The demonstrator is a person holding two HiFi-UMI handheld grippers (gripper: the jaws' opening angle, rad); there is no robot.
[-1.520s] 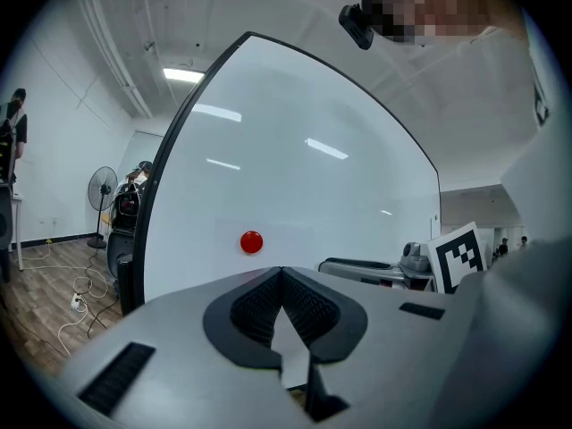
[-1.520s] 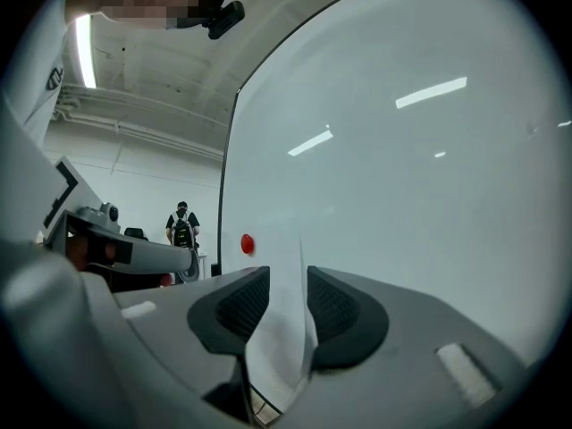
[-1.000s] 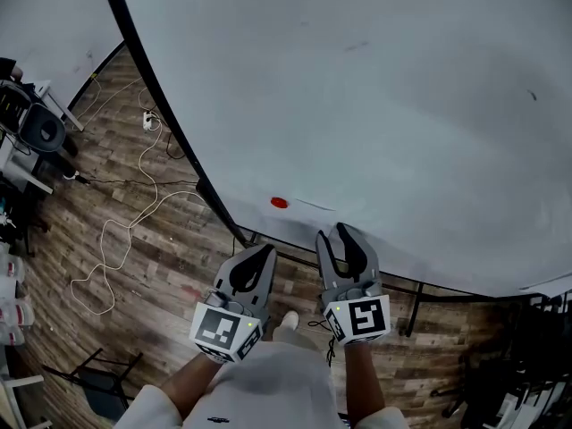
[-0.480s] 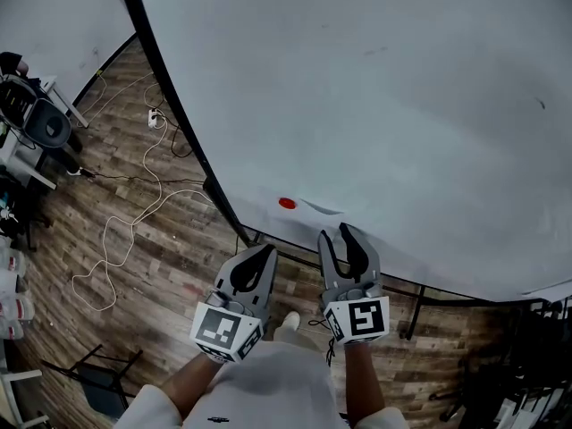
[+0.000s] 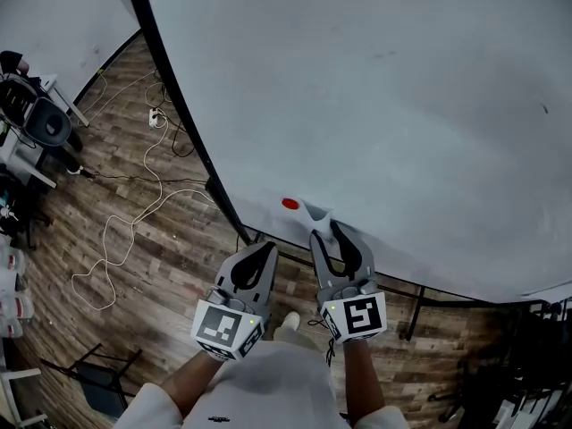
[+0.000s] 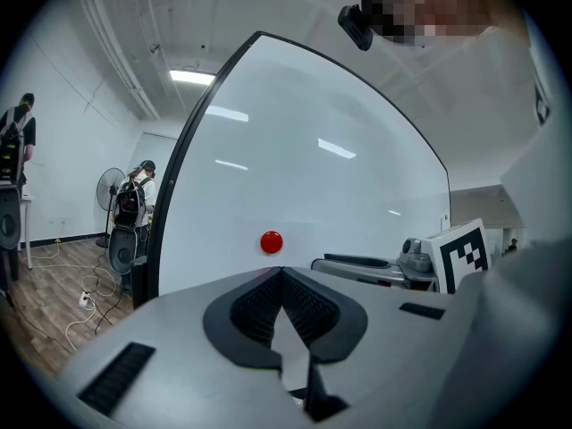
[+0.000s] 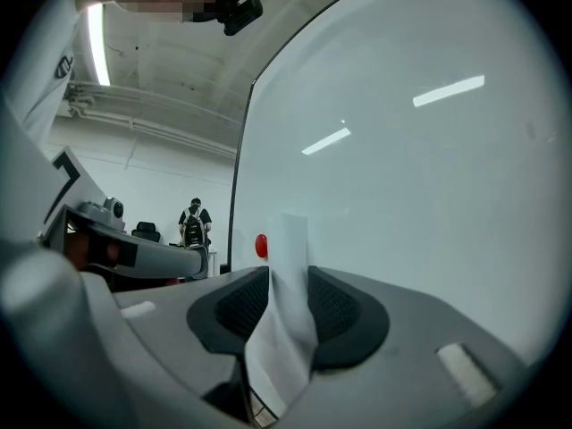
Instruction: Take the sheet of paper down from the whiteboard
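Since the earlier frames the right tongs have edged up-left to the whiteboard. The sheet of paper, flat on the board before, now has its near edge lifted off. The left tongs are in the same place as before.

Right gripper view: right tongs pressed onto the sheet of paper, white strip pinched between the ribbed pads and crumpling below them. The sheet's far end runs toward the board beside the red magnet.

Left gripper view: left tongs pressed together with nothing between them, pointing at the board just below the red magnet.

Head view: the red magnet sits on the board low down, just left of the sheet. It seems to pin the sheet's corner, but I can't tell the exact overlap.

Progress, as a judgement:
- Reach and grasp are done.
- The sheet is not down yet; one end is apparently fixed at the magnet.
- Left to do: pull the sheet out from under the magnet, or take the magnet off with the free left tongs, then bring the paper clear of the board.
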